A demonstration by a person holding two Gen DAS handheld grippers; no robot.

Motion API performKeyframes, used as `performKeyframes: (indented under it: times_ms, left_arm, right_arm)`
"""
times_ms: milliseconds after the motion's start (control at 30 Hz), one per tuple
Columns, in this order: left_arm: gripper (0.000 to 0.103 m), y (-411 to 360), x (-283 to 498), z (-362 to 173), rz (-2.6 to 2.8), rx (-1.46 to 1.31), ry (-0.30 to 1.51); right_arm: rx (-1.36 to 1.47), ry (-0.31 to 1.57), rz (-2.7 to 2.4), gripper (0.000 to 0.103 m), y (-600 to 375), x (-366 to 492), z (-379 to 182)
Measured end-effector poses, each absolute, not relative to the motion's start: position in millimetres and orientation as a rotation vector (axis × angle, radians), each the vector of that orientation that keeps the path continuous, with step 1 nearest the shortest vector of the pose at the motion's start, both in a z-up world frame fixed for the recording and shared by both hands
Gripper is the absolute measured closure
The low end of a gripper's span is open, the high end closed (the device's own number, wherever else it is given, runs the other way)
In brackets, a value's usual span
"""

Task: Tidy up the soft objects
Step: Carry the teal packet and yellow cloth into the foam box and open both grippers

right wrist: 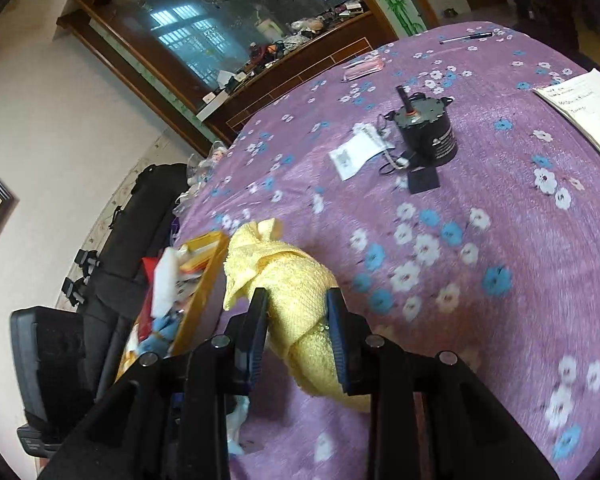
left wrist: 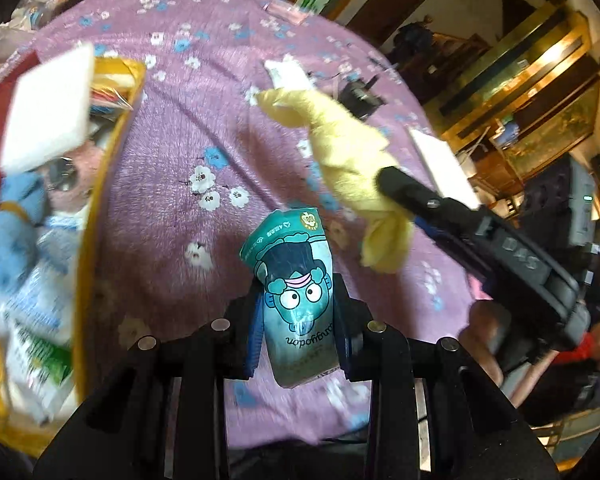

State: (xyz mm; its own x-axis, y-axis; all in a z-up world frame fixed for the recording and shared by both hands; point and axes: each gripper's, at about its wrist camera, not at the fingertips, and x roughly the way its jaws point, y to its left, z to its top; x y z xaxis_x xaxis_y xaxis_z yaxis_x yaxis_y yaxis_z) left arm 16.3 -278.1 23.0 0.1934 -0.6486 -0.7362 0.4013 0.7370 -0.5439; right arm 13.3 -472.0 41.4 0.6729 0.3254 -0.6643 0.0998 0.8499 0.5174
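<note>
Left gripper (left wrist: 298,308) is clamped on a teal tissue pack (left wrist: 296,300), held above the tabletop (left wrist: 172,240). Right gripper (right wrist: 298,320) is clamped around the middle of a rolled yellow towel (right wrist: 296,296), also lifted. Both look light and squashy, so we don't expect slip; the pack's film is slick, so we'd keep the grip mid-body. The towel's loose ends flop, so holding the roll's centre keeps it together. The yellow-rimmed box (left wrist: 100,208), already full of soft items with a white sponge (left wrist: 48,108) on top, sits left of both grippers. A black motor (right wrist: 428,128) and paper tag (right wrist: 356,152) lie well ahead of the right gripper.
</note>
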Motion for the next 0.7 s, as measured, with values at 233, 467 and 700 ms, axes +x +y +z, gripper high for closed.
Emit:
performKeyframes:
  times_ms: [233,467,700]
  left_arm:
    - [0.074,-234.7,-2.2,72.0,-0.76,-0.314,1.059]
    - [0.074,-170.9,-5.1,94.2,-0.678,-0.375,0.985]
    - [0.074,-106.0,0.7,97.5,-0.582,-0.444,0.93]
  right_arm:
    - [0.581,0.774,0.237,0.075,-445.4,-1.6,75.4]
    - [0.576,0.735,0.34,0.075,-416.0,-11.7,98.3]
    - [0.571,0.748,0.408,0.075,-389.2,-2.3,98.1]
